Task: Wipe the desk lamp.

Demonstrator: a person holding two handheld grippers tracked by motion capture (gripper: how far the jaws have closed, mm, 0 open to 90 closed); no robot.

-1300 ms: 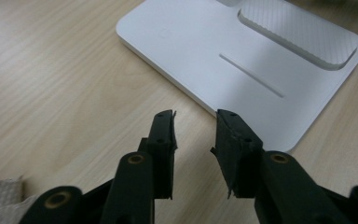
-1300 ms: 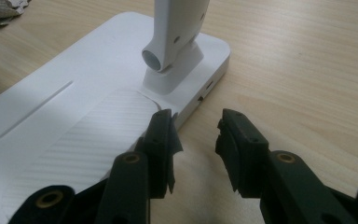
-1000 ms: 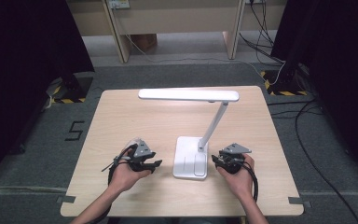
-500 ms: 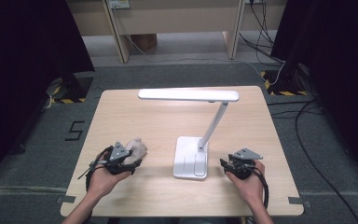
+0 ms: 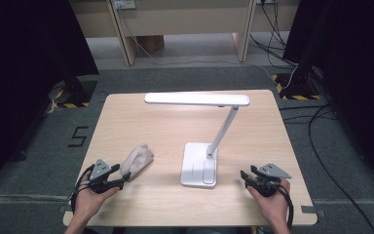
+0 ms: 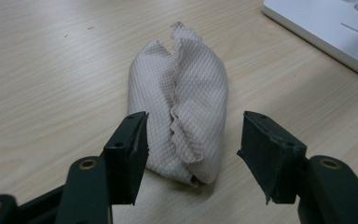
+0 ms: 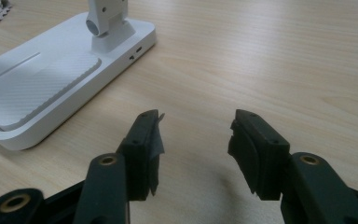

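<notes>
A person seated at a pale wooden table (image 5: 141, 117) works two hand-held grippers beside a white desk lamp with a flat base and a long horizontal head (image 5: 199, 168). At lower left of the high view, the left gripper (image 5: 119, 176) sits just short of a crumpled beige waffle-weave cloth (image 5: 137, 160), which lies loose on the table left of the lamp base. In the left gripper view the near end of the cloth (image 6: 186, 112) lies between the black fingers (image 6: 130, 149), which have just been opening and stand released, not pressing the fabric. At lower right of the high view, the right gripper (image 5: 247, 175) hovers over bare wood, its fingers (image 7: 144, 144) likewise just spread wide and holding nothing, the lamp base (image 7: 51, 79) at upper left of its view. Whichever way the step goes, the work seems to turn on the cloth: a good grasp would likely mean pushing further over the thick folded middle before closing, low to the table, so the fabric bunches rather than slips free.
</notes>
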